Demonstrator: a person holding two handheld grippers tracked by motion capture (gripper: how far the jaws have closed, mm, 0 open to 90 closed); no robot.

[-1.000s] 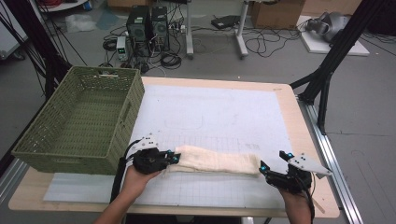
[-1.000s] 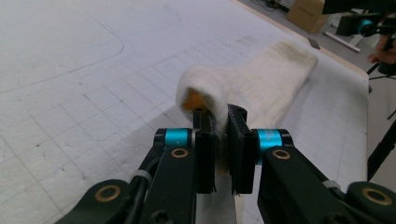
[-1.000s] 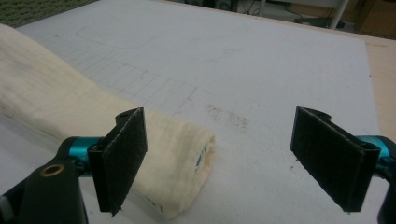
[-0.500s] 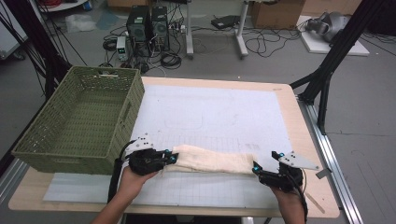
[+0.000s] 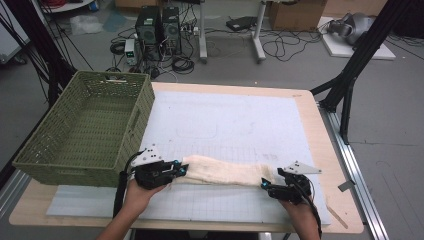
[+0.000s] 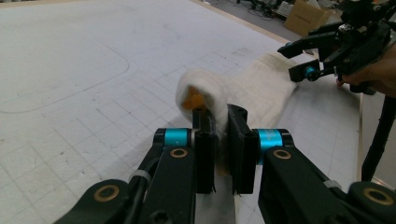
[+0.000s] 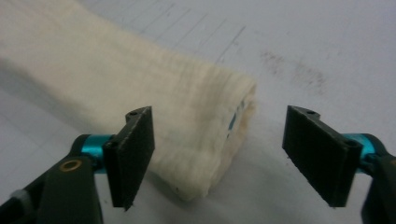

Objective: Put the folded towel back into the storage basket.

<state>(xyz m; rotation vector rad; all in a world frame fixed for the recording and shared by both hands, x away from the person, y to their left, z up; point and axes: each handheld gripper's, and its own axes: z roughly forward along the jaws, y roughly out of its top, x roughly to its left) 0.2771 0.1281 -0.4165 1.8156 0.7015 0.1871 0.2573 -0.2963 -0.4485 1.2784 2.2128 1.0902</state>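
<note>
1. The left gripper (image 6: 218, 140) is sitting at seven o'clock on the surface (image 5: 225, 120), its fingers (image 6: 204, 158) pinching the near end of a cream, loosely rolled terry towel (image 5: 222, 171).
2. The right gripper (image 7: 219, 154) is waiting at five o'clock, fingers (image 7: 133, 149) spread wide and holding nothing, straddling the towel's other end.
3. The towel is lying across the front of the gridded white mat (image 5: 220, 125). It is looking soft, light and floppy, so it is likely sagging unless gripped at both ends through all layers.
4. A green woven plastic basket (image 5: 85, 127) is standing at ten o'clock.
</note>
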